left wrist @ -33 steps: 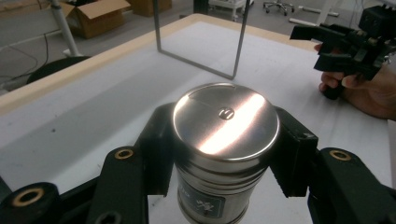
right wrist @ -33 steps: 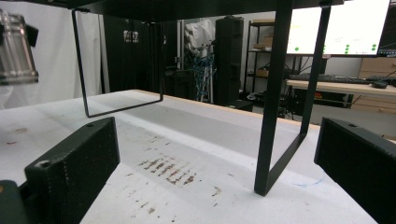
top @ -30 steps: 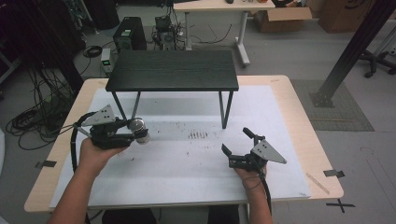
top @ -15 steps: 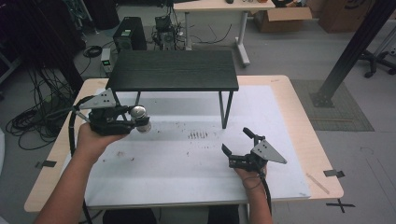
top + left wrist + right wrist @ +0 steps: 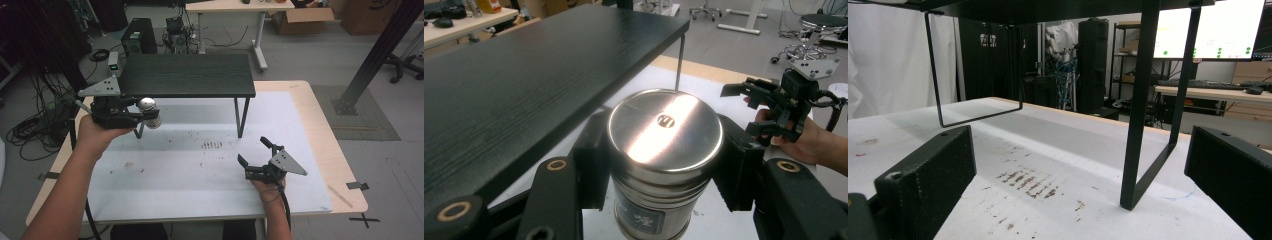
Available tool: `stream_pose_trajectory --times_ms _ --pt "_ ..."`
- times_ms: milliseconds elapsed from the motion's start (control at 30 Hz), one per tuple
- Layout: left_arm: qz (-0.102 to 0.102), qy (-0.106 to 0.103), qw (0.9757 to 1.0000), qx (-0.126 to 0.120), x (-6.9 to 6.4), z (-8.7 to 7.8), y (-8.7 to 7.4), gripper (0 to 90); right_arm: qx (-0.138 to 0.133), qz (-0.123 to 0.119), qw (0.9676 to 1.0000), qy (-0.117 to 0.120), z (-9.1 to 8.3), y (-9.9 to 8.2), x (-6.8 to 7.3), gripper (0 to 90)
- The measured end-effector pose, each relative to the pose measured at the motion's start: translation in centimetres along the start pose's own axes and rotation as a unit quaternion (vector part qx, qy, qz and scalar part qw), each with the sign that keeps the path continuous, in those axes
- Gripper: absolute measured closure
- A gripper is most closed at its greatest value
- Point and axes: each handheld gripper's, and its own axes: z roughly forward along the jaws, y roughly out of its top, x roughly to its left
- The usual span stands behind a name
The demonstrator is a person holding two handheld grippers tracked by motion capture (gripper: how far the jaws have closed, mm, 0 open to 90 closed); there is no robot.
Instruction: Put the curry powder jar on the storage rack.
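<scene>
The right gripper [image 5: 256, 156] sits low on the bench [image 5: 165, 200] near the person, jaws spread wide with nothing between them. Further out, the left gripper [image 5: 659, 165] has its jaws clamped on a steel canister [image 5: 665, 150], held up in the air at the left front corner of the black shelf [image 5: 187, 75], about level with its top. Looks rigid, probably a bit hefty, and that polished metal is likely slick, so I'd keep squeezing the round body just under the lid like now, not the lid itself.
</scene>
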Motion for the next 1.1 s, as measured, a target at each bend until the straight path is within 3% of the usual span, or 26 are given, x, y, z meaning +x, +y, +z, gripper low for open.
stream_pose_trajectory --times_ms 267,700,1100 --pt "-0.001 -0.004 1.0000 -0.004 0.6 0.0 1.8 48.9 0.000 0.001 1.0000 0.000 0.0 0.0 0.0 0.0" --pt "-0.002 0.007 1.0000 -0.004 2.0 0.4 4.4 48.9 -0.001 0.002 1.0000 0.000 0.0 0.0 0.0 0.0" --pt "-0.019 0.022 0.9996 0.000 4.5 1.0 6.0 48.9 -0.001 0.003 1.0000 0.000 0.0 0.0 -0.1 0.0"
